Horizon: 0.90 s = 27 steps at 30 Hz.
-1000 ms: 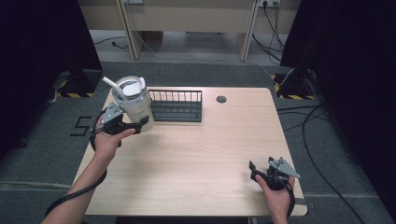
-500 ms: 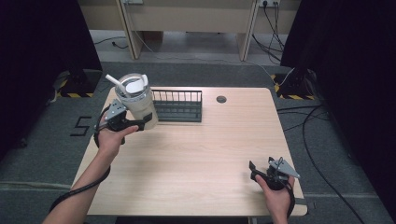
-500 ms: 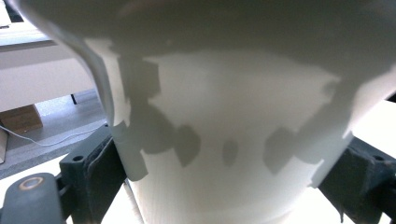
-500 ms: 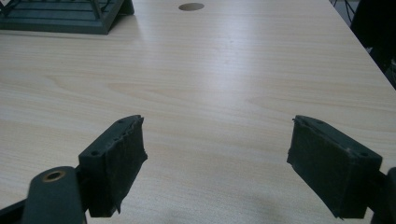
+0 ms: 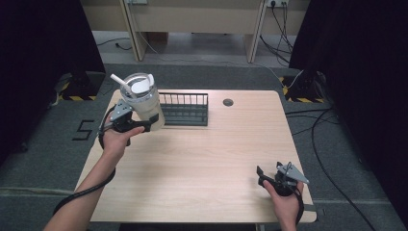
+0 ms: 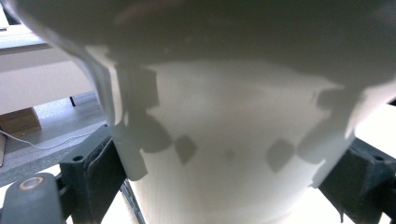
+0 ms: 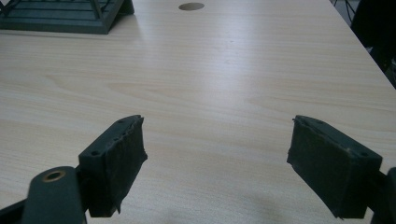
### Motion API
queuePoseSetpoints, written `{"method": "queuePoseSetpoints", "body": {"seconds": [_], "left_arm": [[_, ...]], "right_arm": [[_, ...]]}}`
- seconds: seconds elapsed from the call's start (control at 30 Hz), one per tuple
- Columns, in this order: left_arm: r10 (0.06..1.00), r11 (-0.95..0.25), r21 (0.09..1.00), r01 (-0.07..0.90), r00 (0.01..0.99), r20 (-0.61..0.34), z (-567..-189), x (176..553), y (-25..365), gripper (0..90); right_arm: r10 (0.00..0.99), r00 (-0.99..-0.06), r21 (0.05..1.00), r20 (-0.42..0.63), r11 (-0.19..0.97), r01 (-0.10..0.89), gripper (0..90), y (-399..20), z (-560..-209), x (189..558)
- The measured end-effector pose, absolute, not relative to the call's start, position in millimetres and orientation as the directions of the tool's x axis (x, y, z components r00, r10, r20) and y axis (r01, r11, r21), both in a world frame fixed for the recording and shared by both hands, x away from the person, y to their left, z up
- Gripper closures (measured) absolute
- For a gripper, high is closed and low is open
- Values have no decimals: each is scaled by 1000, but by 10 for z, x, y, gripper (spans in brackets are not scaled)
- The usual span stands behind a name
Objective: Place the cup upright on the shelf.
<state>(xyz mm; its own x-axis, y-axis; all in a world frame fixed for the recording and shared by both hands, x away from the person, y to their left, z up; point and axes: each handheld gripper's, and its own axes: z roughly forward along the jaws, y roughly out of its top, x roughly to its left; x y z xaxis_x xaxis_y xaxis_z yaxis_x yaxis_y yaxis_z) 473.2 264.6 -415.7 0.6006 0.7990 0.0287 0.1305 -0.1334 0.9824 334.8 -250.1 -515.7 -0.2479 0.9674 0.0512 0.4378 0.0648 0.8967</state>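
A white tumbler (image 5: 142, 103) with a lid and a white straw is held up off the table at the back left, tilted slightly. My left gripper (image 5: 144, 122) is shut on its lower body; in the left gripper view the tumbler's pale wall (image 6: 224, 154) sits between the two black jaws. A black wire rack (image 5: 185, 109) stands just right of the tumbler at the table's back edge. My right gripper (image 5: 267, 177) rests low at the front right, open, with bare wood between its fingers (image 7: 114, 163).
The wooden table (image 5: 202, 163) has a round cable hole (image 5: 228, 102) at the back, also seen in the right gripper view as a hole (image 7: 191, 6) beside the rack's corner (image 7: 60, 16). Cables run over the grey floor around the table.
My left gripper has lifted the tumbler up off the table and a little to the right, toward the rack. The right gripper has stayed where it was.
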Motion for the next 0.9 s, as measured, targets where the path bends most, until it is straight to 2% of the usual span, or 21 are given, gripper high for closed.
{"method": "queuePoseSetpoints", "body": {"seconds": [0.9], "left_arm": [[811, -162, 975, 154, 584, 42, -4100, 4883, 2627, 108]], "right_arm": [[967, -249, 896, 54, 64, 440, 185, -2499, -5158, 3350]]}}
